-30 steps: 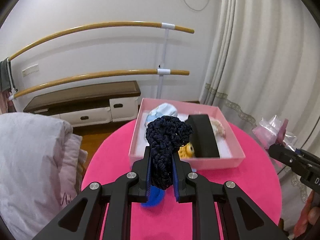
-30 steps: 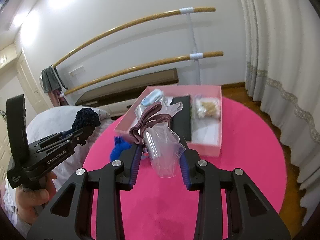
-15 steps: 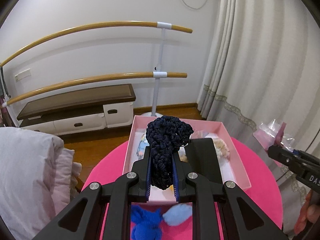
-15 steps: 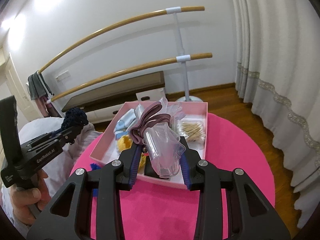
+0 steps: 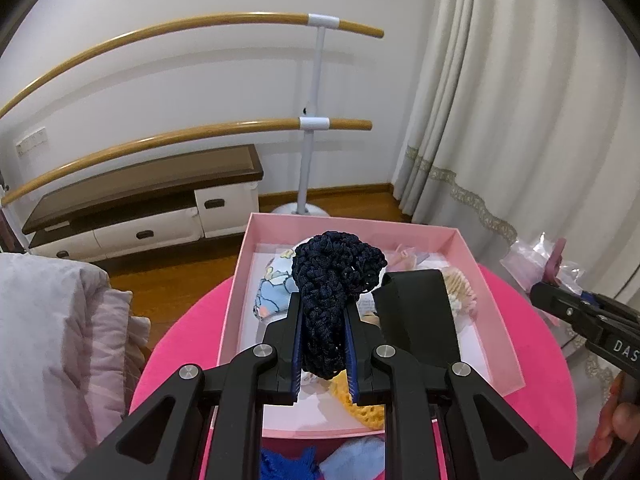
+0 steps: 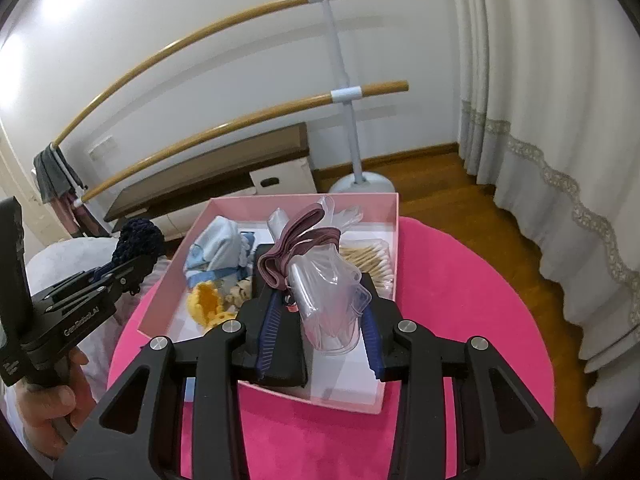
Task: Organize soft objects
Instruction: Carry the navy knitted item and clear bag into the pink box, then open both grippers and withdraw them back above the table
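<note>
My left gripper is shut on a dark navy crocheted scrunchie and holds it over the left half of the pink box. My right gripper is shut on a clear plastic bag with mauve elastic bands, above the box's near right part. In the box lie a light blue cloth, a yellow crocheted piece, a black case and cotton swabs. The left gripper also shows in the right wrist view.
The box sits on a round pink table. A bright blue piece and a pale blue piece lie on the table in front of the box. A grey quilt lies at the left; ballet bars and curtains stand behind.
Both grippers have moved forward, from above the table in front of the box to above the box itself, each still holding its object.
</note>
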### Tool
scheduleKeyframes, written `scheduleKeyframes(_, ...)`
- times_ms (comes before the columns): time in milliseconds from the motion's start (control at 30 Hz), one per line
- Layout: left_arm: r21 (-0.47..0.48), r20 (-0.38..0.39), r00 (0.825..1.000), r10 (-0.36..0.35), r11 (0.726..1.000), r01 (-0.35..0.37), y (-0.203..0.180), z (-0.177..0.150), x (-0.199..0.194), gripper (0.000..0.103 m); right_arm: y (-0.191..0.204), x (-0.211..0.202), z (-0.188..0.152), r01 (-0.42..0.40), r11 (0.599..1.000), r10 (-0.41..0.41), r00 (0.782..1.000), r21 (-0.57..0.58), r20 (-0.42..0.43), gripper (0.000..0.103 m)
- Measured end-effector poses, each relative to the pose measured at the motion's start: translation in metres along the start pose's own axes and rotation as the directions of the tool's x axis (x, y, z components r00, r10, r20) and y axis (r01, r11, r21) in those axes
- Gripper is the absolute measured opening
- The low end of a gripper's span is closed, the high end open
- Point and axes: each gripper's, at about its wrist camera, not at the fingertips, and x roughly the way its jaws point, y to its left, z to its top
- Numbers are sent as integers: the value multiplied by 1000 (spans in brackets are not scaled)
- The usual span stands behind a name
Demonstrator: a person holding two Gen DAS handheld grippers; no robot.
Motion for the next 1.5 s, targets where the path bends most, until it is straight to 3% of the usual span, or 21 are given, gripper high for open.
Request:
scheduleKeyframes(300, 4, -21, 1000, 5, 1000, -4, -1, 8, 27, 14, -2, 16, 4, 13, 1000, -13, 999, -1, -29, 36)
scheduleKeyframes(633, 39, -108, 994, 29, 999, -25, -16, 11, 68, 19, -13, 40, 0, 16, 1000, -14, 997, 20, -79, 41)
scheduleKeyframes(667, 44, -113, 993, 28, 999, -24, -17, 11, 70, 21, -14, 43, 0, 17, 1000, -15, 996, 22, -86, 42)
scheduleKeyframes(700, 49, -118, 993, 28, 999, -22, -19, 11, 72, 30, -14, 45, -2, 16, 1000, -14, 996, 23, -93, 44)
scheduleKeyframes(767, 60, -112, 993, 38, 998, -32, -23, 11, 72, 52, -15, 47, -4, 18, 999, -15, 995, 28, -101, 49)
scheduleKeyframes(800, 67, -99, 994, 53, 997, -46, -24, 10, 70, 72, -16, 46, -5, 18, 999, -15, 995, 35, -101, 51)
scheduleKeyframes(833, 74, -84, 994, 69, 995, -63, -26, 10, 68, 83, -18, 45, -6, 17, 999, -13, 995, 42, -95, 51)
scheduleKeyframes(900, 97, -51, 993, 102, 991, -97, -30, 9, 63, 85, -18, 39, -7, 13, 999, -9, 997, 47, -79, 54)
scheduleKeyframes(967, 104, -51, 994, 101, 990, -96, -33, 7, 60, 87, -19, 32, -7, 4, 999, -1, 998, 49, -61, 64)
scheduleKeyframes(1033, 102, -35, 992, 118, 988, -114, -34, 8, 54, 94, -19, 27, -7, 4, 999, -1, 999, 50, -50, 85)
scheduleKeyframes(1133, 88, -3, 991, 131, 988, -130, -30, 5, 41, 100, -19, 15, -4, 9, 998, -8, 1000, 59, -13, 102)
scheduleKeyframes(1267, 51, 43, 989, 138, 989, -140, -20, -5, 13, 102, -19, -9, -5, -4, 996, -1, 998, 85, 57, 103)
scheduleKeyframes(1500, 27, 92, 985, 147, 988, -150, -14, -23, -39, 103, -11, -38, -11, -1, 996, -7, 996, 94, 89, 103)
